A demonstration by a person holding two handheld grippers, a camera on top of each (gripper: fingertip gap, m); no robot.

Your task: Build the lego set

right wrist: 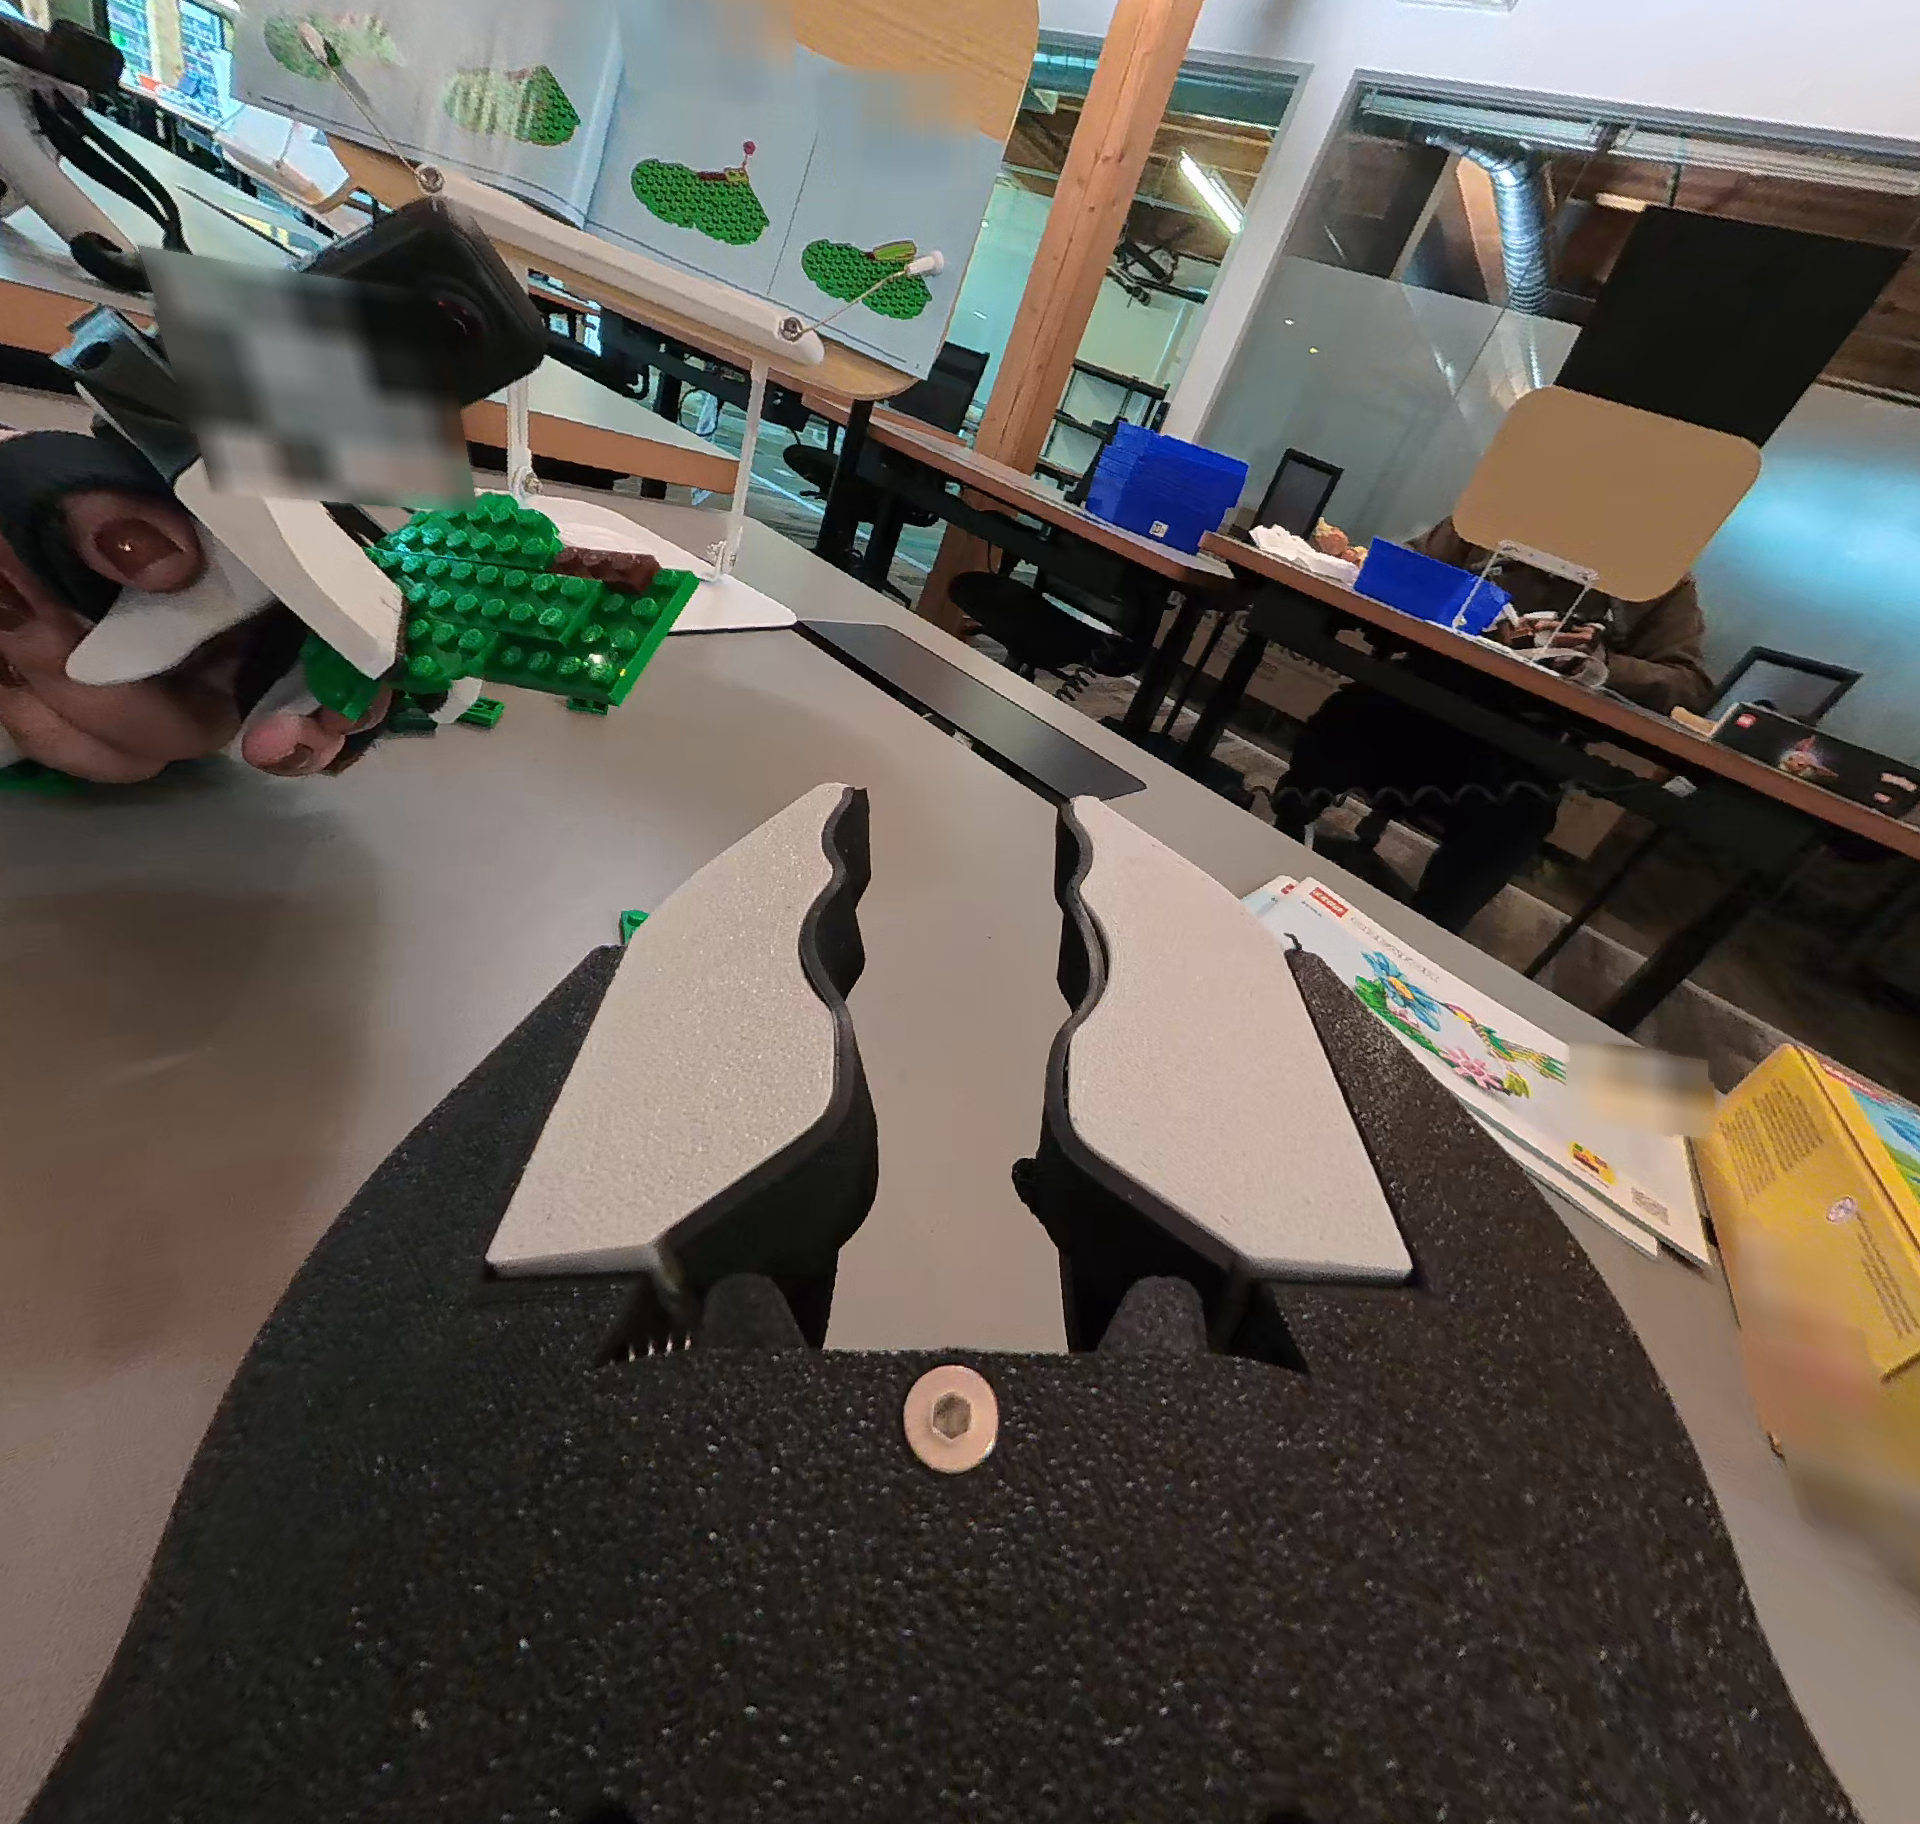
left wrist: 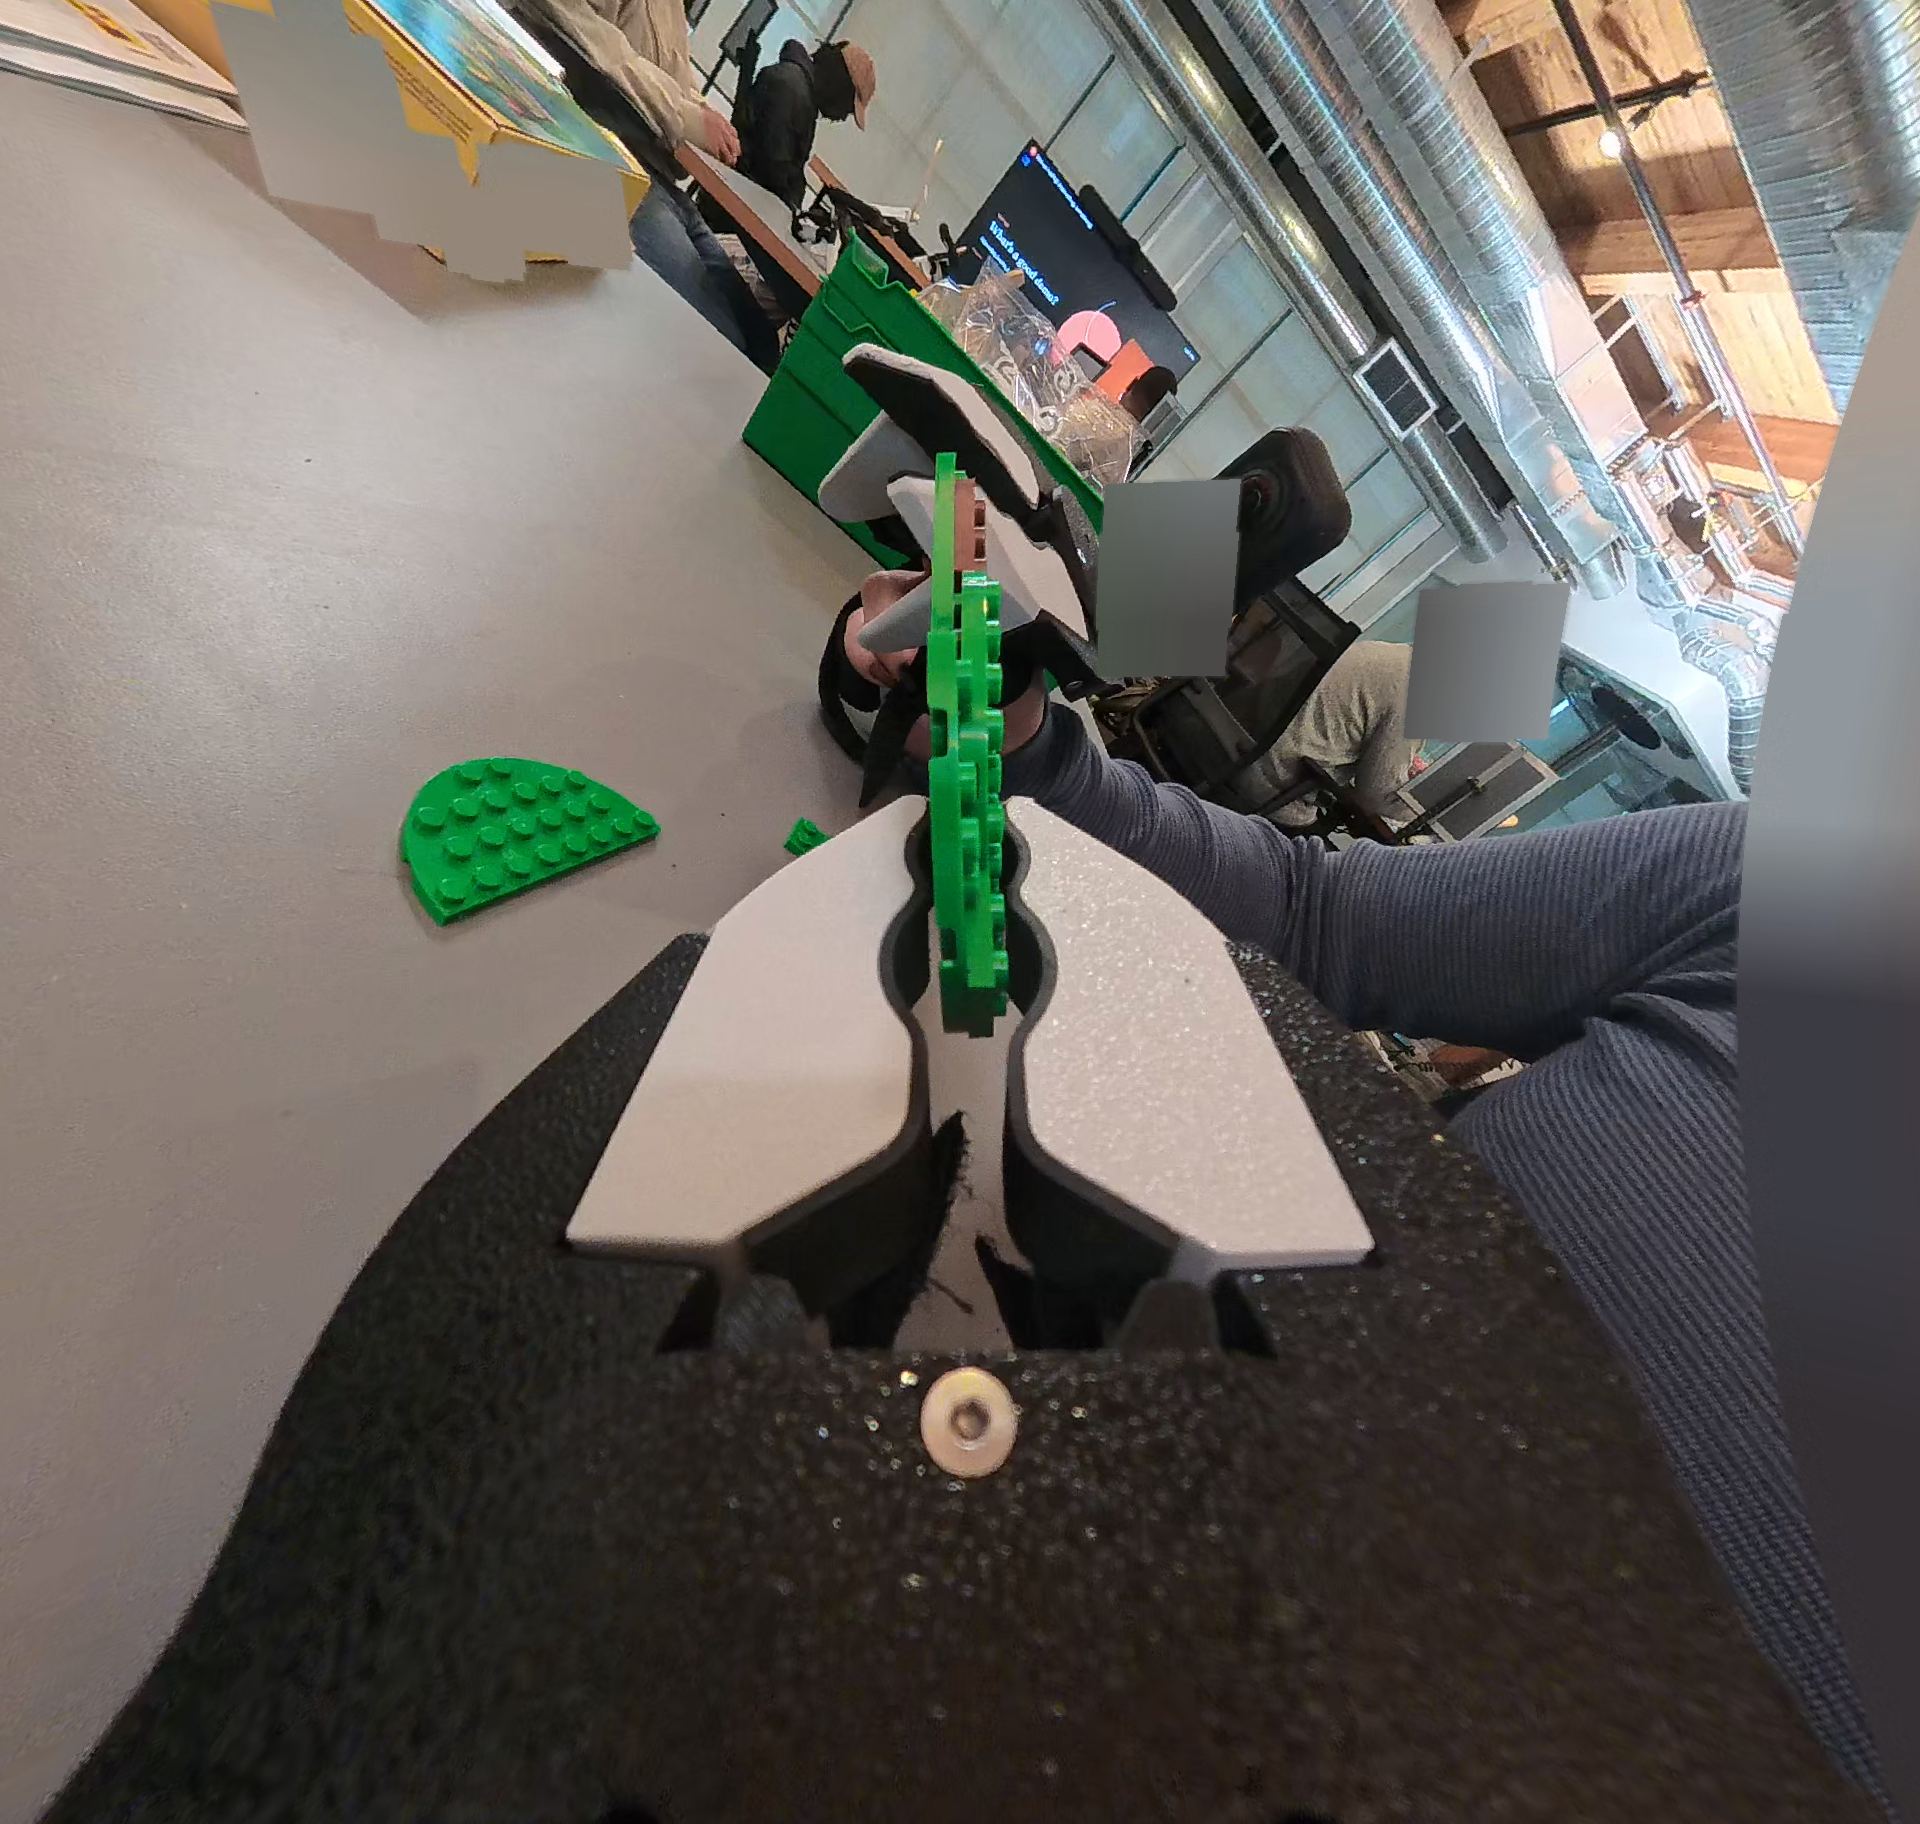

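Note:
My left gripper is shut on a green plate assembly, which I see edge-on and held above the grey table. The right wrist view shows the assembly studs up, with a brown piece on its far edge, in the left gripper. My right gripper is open and empty, low over the table to the right of the assembly. In the left wrist view the right gripper is just beyond the assembly's far end. A green half-round plate lies on the table.
An instruction booklet stands on a stand behind the assembly. A booklet and a yellow box lie at the right. Small green pieces lie under the assembly. A green crate stands at the table's far side. One gripper's finger ends stand about 11 cm off the other's.

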